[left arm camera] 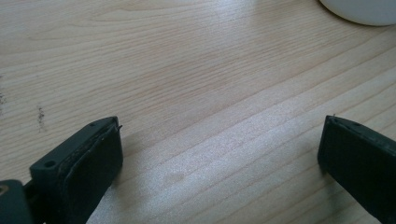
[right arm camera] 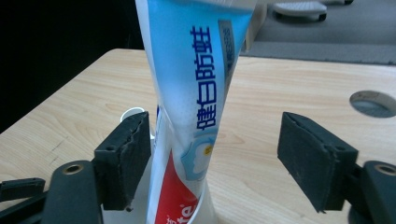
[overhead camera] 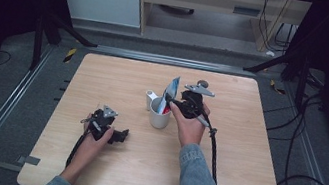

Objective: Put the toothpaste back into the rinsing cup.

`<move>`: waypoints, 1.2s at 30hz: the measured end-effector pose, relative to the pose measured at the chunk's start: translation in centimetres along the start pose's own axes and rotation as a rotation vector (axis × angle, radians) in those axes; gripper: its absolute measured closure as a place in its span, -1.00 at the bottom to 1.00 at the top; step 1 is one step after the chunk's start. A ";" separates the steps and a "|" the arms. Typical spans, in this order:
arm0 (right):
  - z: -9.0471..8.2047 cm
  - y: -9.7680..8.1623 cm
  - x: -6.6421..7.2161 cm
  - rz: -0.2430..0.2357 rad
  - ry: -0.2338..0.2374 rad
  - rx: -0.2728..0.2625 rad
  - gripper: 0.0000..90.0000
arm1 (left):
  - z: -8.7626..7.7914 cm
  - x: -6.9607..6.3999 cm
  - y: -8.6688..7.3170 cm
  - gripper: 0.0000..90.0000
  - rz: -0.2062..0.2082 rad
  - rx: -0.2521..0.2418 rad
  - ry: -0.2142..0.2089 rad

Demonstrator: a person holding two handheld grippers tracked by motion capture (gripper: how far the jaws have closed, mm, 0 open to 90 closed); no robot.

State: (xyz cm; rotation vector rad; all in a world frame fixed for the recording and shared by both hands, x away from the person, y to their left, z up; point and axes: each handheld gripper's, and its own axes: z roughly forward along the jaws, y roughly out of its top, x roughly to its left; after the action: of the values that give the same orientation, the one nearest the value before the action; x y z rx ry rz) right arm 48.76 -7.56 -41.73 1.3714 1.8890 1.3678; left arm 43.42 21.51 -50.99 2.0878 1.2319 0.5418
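The toothpaste tube (right arm camera: 196, 107) was blue at the top, fading to white and then red toward the bottom, with blue characters printed down its side. It stood nearly upright in a white cup (overhead camera: 159, 116), its flat crimped end uppermost and leaning slightly away from the person. The cup sat near the middle of the wooden table (overhead camera: 218, 182), and a smaller white cylinder (overhead camera: 150, 99) stood just beside the cup on its far left.

The right gripper (overhead camera: 176, 103) was just to the right of the cup, with the tube between its jaws. In the right gripper view the jaws stood wide apart: one pad (right arm camera: 126, 158) lay close against the tube's edge, though whether it touched could not be told, while the other pad stood well apart from the tube. The tube was not clamped and rested in the cup on its own.

The right hand (overhead camera: 190, 127) held its gripper level and raised off the table, pointing toward the cup, the denim-sleeved forearm coming up from the near edge.

The left gripper (overhead camera: 115, 135) lay low on the table to the near left of the cup, pointing toward it. Its jaws were wide open over bare wood, holding nothing.
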 end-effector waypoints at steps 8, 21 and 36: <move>-0.6 0.1 -0.4 -0.048 -0.021 0.015 -0.63 | 0.0 0.0 0.0 -1.00 -0.001 -0.001 0.001; -1.7 0.4 -0.8 -0.103 -0.040 0.044 -0.73 | 0.0 0.0 0.0 -1.00 0.001 0.000 0.000; -3.5 0.4 -2.1 -0.120 -0.064 0.090 -0.78 | 0.0 0.0 0.0 -1.00 0.001 0.000 0.001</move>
State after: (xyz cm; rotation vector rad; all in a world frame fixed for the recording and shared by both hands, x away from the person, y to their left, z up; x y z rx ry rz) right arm 47.06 -11.07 -40.28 1.3046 1.9772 1.1804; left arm 43.40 21.49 -50.98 2.0879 1.2317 0.5431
